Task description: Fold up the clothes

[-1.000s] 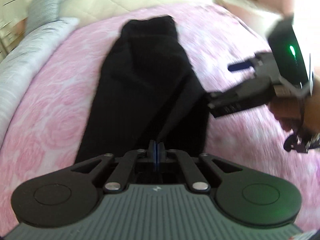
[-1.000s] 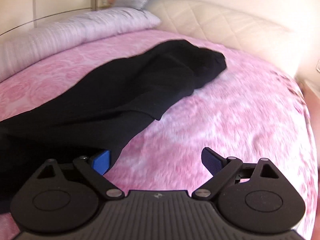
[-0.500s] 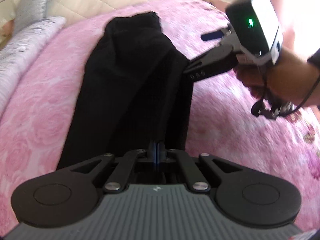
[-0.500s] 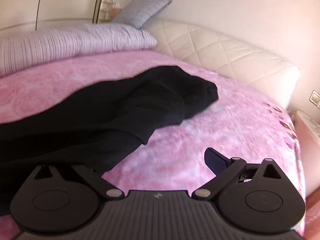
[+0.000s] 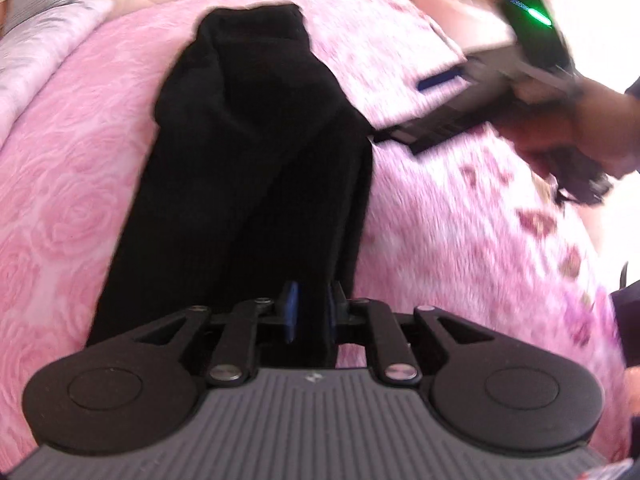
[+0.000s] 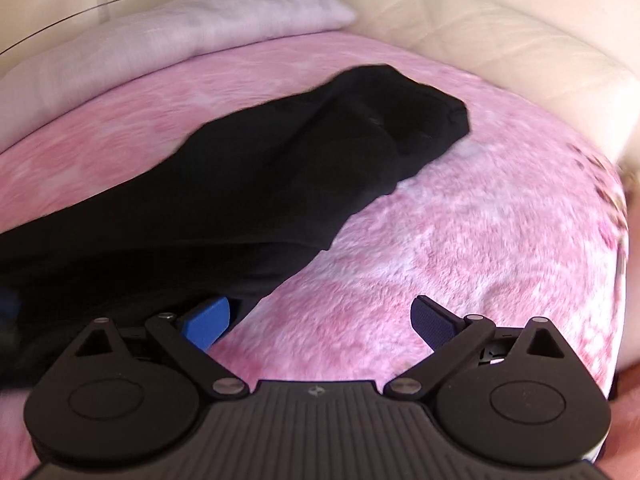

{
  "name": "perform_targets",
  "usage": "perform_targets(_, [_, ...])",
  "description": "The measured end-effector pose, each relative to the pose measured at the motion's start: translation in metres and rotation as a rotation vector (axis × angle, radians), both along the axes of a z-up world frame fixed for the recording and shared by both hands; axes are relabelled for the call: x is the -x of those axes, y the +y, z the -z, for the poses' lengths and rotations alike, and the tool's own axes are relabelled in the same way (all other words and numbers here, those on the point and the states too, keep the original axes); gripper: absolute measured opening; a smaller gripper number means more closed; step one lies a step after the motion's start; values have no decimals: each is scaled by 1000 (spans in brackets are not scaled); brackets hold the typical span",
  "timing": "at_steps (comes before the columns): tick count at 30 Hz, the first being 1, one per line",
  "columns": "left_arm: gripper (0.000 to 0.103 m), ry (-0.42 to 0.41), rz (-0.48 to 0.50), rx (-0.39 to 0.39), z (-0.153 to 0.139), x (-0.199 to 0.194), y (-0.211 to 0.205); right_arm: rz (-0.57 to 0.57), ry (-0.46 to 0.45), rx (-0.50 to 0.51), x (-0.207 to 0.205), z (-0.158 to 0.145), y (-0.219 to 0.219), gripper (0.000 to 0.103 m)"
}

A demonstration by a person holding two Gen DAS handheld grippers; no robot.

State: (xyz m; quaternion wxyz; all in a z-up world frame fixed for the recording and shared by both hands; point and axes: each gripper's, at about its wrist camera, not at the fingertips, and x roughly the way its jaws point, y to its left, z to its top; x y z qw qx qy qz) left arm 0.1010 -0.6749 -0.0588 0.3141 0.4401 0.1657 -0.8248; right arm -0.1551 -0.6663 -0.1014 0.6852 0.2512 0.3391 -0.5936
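Left claw [image 5: 310, 312] low over the near end of the black garment [image 5: 256, 152], blue pads a little apart with a fold of the dark cloth between them — loosely around it, not pinched tight. Right claw [image 6: 320, 322] spread wide over the pink bedspread [image 6: 460, 248], its left pad [image 6: 208, 320] just at the garment's [image 6: 280, 184] edge, nothing held. Garment stretched long across the bedspread [image 5: 60, 184], far end toward the cream headboard [image 6: 500, 40], striped pillow [image 6: 180, 36] off to one side — view blurred.
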Motion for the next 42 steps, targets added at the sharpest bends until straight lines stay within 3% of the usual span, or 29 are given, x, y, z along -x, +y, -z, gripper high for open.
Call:
perform_targets(4, [20,45,-90,33,-17,-10,-20,-102,54,61,33,-35,-12,100])
perform_targets(6, [21,30,-145,67,-20,-5,-39,-165,79,85,51,-45,-40,98])
perform_targets(9, [21,-1,-217,114,-16,11,-74,-291,98,127,76,-56,-109,94])
perform_targets(11, [25,-5,-260,139,-13,28,-102,-354,64,139,92,-57,-168,92])
perform_targets(14, [41,18,-316,169,-6,57,-147,-433,33,126,111,-48,-252,88])
perform_targets(18, [50,46,-339,176,8,104,-209,-520,-6,69,130,-27,-350,86])
perform_targets(21, [53,18,-326,157,24,132,-244,-556,-98,-23,142,-9,-402,86])
perform_targets(22, [52,3,-317,147,30,140,-253,-561,-130,-41,144,-4,-413,85])
perform_targets(23, [40,-27,-294,126,36,146,-259,-567,-159,-59,145,1,-423,85])
perform_targets(24, [16,-63,-266,100,42,151,-264,-589,-172,-72,143,4,-427,83])
perform_targets(26, [3,-110,-225,81,47,154,-262,-633,-197,-98,139,11,-436,80])
perform_targets(31, [2,-79,-207,92,30,133,-258,-743,-259,-164,127,29,-457,75])
perform_targets(32, [2,-72,-202,95,24,130,-258,-763,-273,-179,125,32,-461,64])
perform_targets(33, [2,-64,-197,98,19,127,-259,-769,-296,-212,125,35,-463,44])
perform_targets(36, [2,-31,-192,106,-2,120,-266,-717,-345,-236,136,21,-461,12])
perform_targets(40, [3,-31,-227,123,-9,118,-294,-590,-349,-176,165,-16,-459,7])
perform_targets(42, [5,-81,-267,106,9,121,-316,-509,-286,-128,171,-21,-465,6])
